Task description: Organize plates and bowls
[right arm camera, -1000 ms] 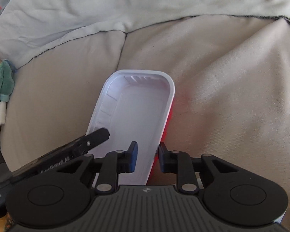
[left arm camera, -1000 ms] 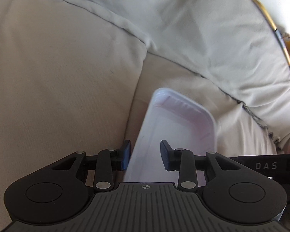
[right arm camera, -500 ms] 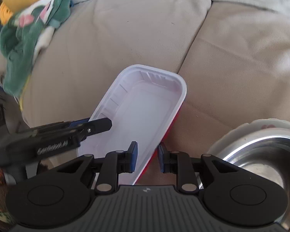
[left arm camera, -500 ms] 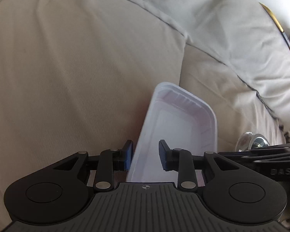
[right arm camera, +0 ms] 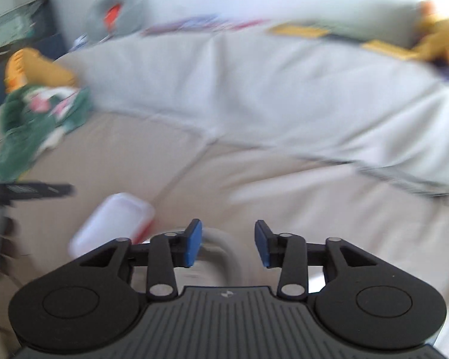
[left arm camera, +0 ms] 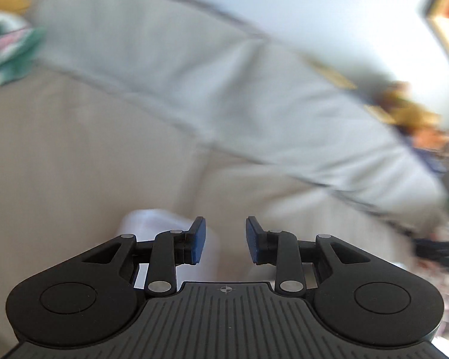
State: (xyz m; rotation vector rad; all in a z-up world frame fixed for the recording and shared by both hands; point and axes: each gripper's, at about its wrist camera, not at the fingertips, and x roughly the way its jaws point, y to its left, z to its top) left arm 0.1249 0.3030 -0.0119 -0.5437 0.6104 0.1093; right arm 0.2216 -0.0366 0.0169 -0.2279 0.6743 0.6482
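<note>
While both views are smeared by motion, the white rectangular plastic tray with a red underside can be made out lying on the beige cushioned sofa seat, low and left in the right wrist view, empty as far as the blur lets one see. Its long axis runs diagonally, the far short end pointing up and to the right. Just right of it, behind the fingers, sits a pale round rim of a bowl, its contents unreadable. The right gripper has just been opening; its jaws stand apart with nothing between them. The left gripper is likewise released, its blue pads clear of the tray, which shows as a white blur beside the left finger.
</note>
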